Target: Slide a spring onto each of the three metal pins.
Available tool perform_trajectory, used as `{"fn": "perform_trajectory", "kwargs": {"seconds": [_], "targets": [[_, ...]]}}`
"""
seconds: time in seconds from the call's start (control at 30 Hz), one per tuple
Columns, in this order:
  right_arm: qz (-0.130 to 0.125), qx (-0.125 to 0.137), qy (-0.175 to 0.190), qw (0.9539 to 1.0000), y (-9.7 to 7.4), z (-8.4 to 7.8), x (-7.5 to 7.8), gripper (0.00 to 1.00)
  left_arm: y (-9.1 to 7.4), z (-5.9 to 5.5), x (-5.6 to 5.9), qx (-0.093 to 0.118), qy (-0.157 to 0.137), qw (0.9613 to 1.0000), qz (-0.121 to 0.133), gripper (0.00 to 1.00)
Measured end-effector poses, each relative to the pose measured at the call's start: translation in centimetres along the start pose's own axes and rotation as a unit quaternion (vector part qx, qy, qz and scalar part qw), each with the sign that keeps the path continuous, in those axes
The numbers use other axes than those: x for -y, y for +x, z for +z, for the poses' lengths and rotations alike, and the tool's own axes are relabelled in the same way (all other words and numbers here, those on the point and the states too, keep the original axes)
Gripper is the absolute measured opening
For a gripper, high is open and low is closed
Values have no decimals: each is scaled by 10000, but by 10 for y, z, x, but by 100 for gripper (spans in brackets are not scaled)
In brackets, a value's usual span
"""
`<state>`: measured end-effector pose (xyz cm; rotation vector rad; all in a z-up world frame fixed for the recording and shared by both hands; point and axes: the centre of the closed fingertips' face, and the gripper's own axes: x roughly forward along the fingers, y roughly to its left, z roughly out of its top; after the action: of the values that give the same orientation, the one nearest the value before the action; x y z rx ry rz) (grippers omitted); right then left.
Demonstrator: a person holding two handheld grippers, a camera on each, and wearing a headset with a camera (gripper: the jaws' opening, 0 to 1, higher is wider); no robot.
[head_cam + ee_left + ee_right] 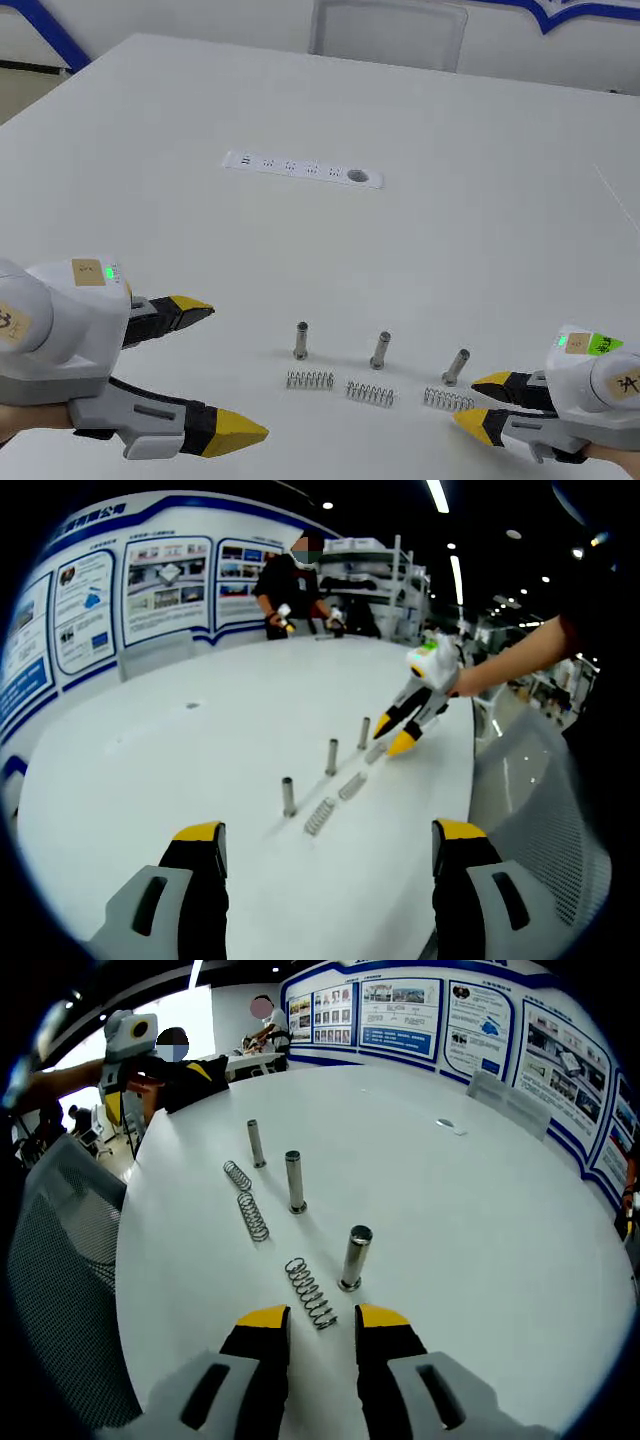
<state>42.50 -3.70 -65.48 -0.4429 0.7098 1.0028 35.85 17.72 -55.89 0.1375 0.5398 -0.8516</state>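
Three small coiled steel springs (370, 393) lie flat in a row on the smooth white tabletop (450, 200). In the head view each lies at the 6 o'clock side of its own pin, just beside the foot and not on it. The three short upright silver metal pins (380, 350) stand in a line, apart from one another.

At 8 o'clock from the pins hovers the white left gripper with yellow-tipped black jaws (238, 370). Its claw is spread wide and holds nothing, well apart from the nearest spring. Its own view shows the row of pins and springs running away toward 1 o'clock.

At 4 o'clock from the pins sits the matching white right gripper (468, 399). Its claw is narrowed to a slim gap and grips nothing. In its own view the nearest spring's end reaches the gap between the tips at 12 o'clock, though I cannot tell whether they touch. That spring's pin stands at 1 o'clock.

A long white power strip (302, 169) lies at 12 o'clock, well apart from the pins.
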Motion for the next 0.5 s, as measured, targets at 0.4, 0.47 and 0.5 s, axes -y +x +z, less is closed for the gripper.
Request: {"fn": "perform_trajectory", "kwargs": {"seconds": [0.4,0.47,0.5], "targets": [[174,-154,-53,9997,5,-8,2,26,1,-6,1,-82,-45,10000,-10,86],[196,-148,-80,9997,6,-8,1,26,1,-6,1,-85,-48,10000,0,86],[214,-143,-59,9997,6,-7,1,26,0,-5,0,-82,-58,9999,7,85]]}}
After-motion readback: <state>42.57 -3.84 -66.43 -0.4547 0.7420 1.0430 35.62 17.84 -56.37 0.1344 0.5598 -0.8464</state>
